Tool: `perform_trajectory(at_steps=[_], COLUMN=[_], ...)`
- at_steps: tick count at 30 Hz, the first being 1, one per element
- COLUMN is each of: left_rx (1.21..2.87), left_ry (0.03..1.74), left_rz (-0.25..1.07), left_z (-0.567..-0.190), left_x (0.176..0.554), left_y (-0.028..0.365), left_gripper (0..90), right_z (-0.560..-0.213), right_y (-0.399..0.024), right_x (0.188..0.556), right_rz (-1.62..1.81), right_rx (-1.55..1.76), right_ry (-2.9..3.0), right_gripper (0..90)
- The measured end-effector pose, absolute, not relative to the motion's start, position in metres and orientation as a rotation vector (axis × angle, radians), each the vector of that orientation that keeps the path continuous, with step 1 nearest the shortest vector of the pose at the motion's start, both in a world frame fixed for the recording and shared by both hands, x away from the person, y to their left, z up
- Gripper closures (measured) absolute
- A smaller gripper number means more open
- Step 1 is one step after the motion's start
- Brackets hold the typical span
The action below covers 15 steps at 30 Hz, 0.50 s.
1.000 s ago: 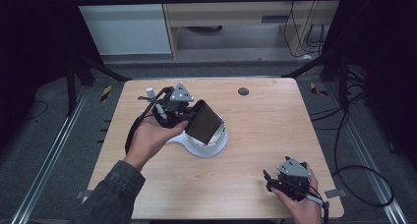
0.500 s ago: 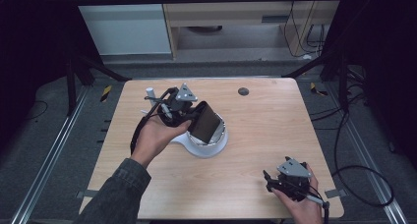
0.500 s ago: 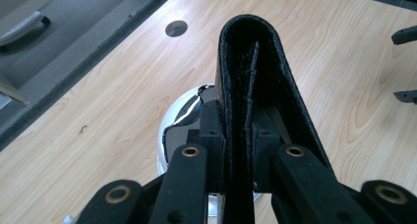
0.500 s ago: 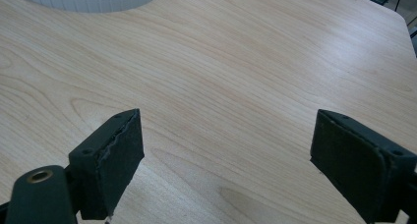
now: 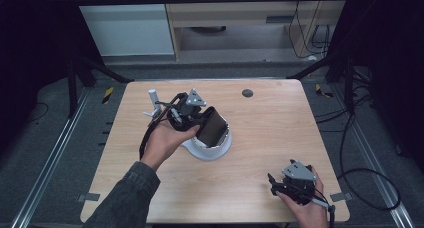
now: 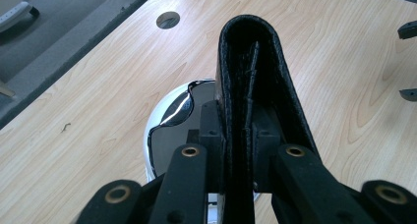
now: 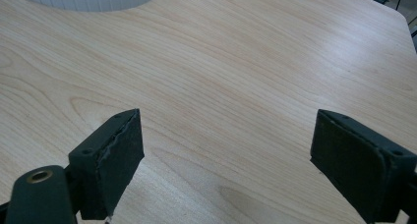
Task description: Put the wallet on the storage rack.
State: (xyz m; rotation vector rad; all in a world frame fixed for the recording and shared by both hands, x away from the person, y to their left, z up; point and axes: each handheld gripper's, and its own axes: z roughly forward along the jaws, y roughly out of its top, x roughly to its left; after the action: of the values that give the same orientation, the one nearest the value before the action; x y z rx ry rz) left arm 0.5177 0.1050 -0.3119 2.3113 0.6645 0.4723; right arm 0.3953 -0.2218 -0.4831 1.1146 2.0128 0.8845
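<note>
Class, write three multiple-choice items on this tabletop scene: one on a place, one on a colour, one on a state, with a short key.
1. Where is the white stand?
A. near the table's middle
B. at its far right corner
C. on the floor

2. What colour is the folded case in the left gripper?
A. red
B. black
C. yellow

3. How do the jaws of the right gripper stand?
A. shut on a cup
B. shut on the case
C. open, with nothing between them

Key: 1 A, the high view shows it mid-table; 2 B, black in the left gripper view; 3 C, bare wood shows between the pads.
</note>
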Motion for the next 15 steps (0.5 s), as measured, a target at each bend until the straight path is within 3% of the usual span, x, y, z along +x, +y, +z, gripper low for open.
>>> perform_trajectory(at_steps=[15], left_rx=[2.299], left_ry=[0.711], left_rz=[0.452], left_z=[-0.3186], left_x=[0.5268], left_y=[0.1068], left_gripper=[79.9], right_z=[-0.4834], right_y=[-0.2214], right_x=[0.3955], right_rz=[0.885], right_rx=[1.11], right_ry=[2.019], right_gripper=[12.6])
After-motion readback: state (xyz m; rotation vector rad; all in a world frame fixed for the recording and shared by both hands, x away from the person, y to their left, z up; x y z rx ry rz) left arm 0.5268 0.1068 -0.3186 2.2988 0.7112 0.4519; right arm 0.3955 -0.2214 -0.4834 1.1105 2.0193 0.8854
